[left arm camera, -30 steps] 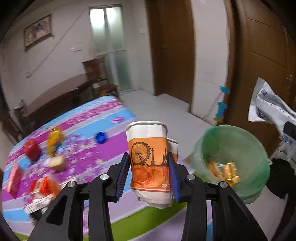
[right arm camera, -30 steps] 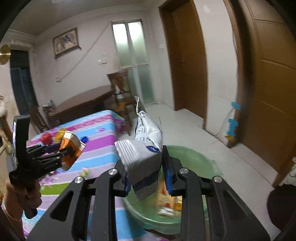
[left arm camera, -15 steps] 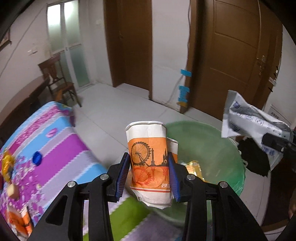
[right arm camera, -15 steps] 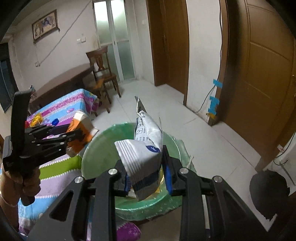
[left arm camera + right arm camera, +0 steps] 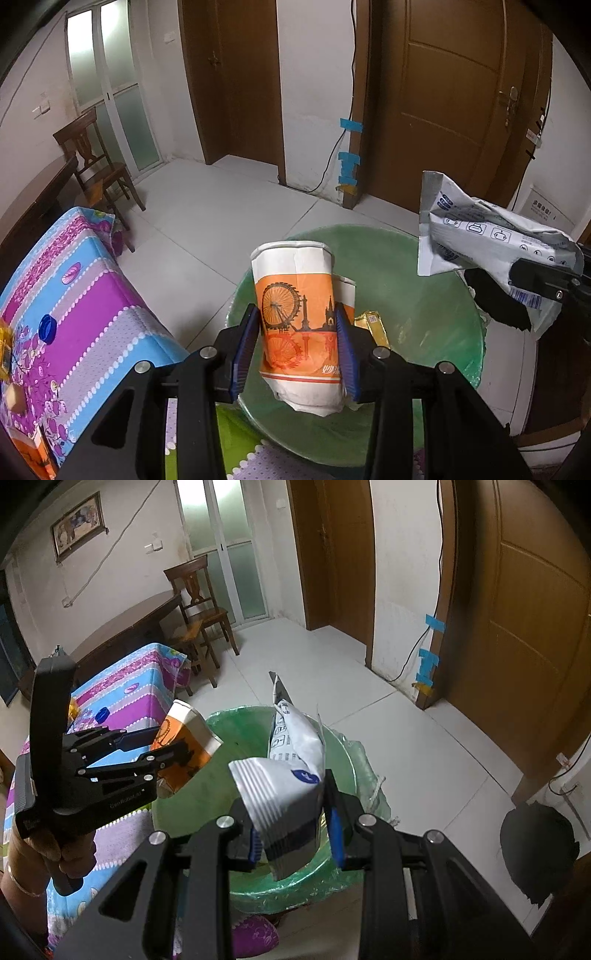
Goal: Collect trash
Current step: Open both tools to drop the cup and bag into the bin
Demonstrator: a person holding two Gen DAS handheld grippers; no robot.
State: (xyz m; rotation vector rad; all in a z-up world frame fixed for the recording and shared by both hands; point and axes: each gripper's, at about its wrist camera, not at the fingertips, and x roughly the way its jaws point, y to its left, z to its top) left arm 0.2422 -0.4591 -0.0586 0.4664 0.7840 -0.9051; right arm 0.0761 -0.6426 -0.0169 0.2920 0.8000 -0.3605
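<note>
Left tool (image 5: 299, 350) pinching a crushed paper cup (image 5: 299, 321) at mid-wall; right tool (image 5: 293, 834) pinching a limp foil wrapper (image 5: 291, 775). Both light, easily deformed, held just over the green bin (image 5: 424, 295) beyond the table (image 5: 92, 314).

A table under a striped cloth (image 5: 92, 306) of blue, magenta and lilac bands carries a blue bottle cap (image 5: 47, 328), a small tan block (image 5: 14, 397), a yellow item at the left edge and an orange carton (image 5: 33, 448) near the corner. Just beside the table, a green bin (image 5: 436, 321) stands on the white tiled floor (image 5: 229, 206).
</note>
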